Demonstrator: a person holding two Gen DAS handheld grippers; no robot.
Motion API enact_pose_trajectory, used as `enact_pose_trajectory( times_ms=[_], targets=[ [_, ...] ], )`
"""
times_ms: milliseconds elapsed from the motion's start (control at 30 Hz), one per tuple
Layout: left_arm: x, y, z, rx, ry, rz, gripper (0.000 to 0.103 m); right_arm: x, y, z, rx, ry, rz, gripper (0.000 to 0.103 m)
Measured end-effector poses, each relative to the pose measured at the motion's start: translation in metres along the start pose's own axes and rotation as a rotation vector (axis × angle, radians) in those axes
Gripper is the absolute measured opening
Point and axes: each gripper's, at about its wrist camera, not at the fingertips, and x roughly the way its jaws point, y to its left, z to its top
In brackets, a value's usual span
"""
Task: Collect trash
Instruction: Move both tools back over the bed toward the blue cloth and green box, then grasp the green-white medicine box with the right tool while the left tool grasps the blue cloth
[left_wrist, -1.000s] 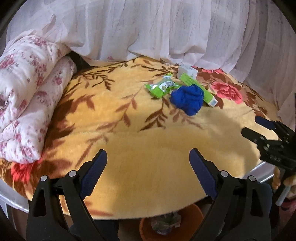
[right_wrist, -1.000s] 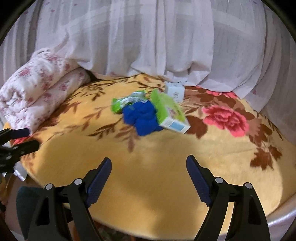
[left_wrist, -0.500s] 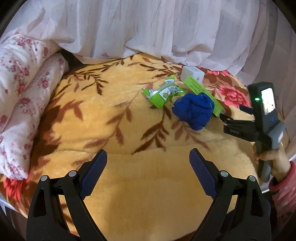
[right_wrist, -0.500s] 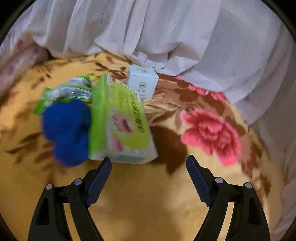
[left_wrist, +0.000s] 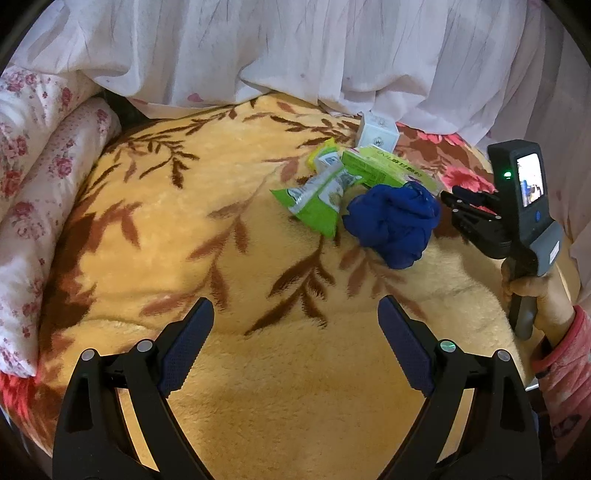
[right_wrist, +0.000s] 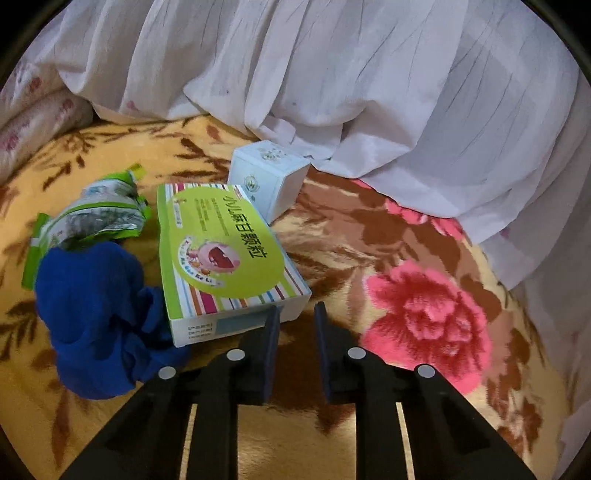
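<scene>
A green medicine box (right_wrist: 225, 258) lies on the yellow floral blanket (right_wrist: 258, 435), also in the left wrist view (left_wrist: 388, 171). Beside it lie a crumpled blue cloth (right_wrist: 96, 317) (left_wrist: 393, 223), a green wrapper (right_wrist: 92, 218) (left_wrist: 317, 199) and a small white box (right_wrist: 266, 184) (left_wrist: 376, 133). My right gripper (right_wrist: 295, 314) is narrowed to a small gap, its tips at the near right corner of the green box, gripping nothing. It shows in the left wrist view (left_wrist: 452, 197). My left gripper (left_wrist: 295, 317) is wide open and empty, well short of the pile.
A white pleated curtain (left_wrist: 295, 55) hangs behind the pile. A rolled floral quilt (left_wrist: 33, 184) lies at the left edge of the blanket. A pink flower pattern (right_wrist: 424, 317) is to the right of my right gripper.
My right gripper has moved in to the green box and its jaws have narrowed from wide open to a small gap. My left gripper has moved slightly closer to the pile.
</scene>
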Motion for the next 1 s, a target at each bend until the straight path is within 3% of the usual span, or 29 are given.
enact_pose_trajectory(
  times_ms=[33,67,267,367,533,767,1000],
  targets=[
    [0.001,0.000,0.000,-0.001,0.002,0.002,0.088,-0.002,0.000,0.000,-0.006,-0.010,-0.009,0.060],
    [0.002,0.000,0.000,-0.001,0.004,0.002,0.088,-0.005,0.001,-0.001,-0.020,-0.037,-0.030,0.065],
    [0.004,0.001,0.001,-0.004,0.010,-0.001,0.088,-0.008,0.011,0.002,-0.120,-0.072,-0.069,0.068],
    [0.005,0.002,0.001,-0.005,0.005,0.003,0.088,-0.010,0.016,-0.002,-0.180,-0.077,-0.045,0.074],
    [0.007,0.003,0.000,-0.010,0.013,-0.001,0.088,-0.011,0.030,-0.012,-0.359,-0.104,-0.077,0.078],
    [0.011,0.005,-0.001,-0.020,0.025,-0.001,0.088,0.004,0.064,-0.024,-0.654,-0.196,-0.180,0.079],
    [0.017,0.010,0.000,-0.030,0.034,0.014,0.088,0.020,0.082,-0.024,-0.823,-0.319,-0.176,0.079]
  ],
)
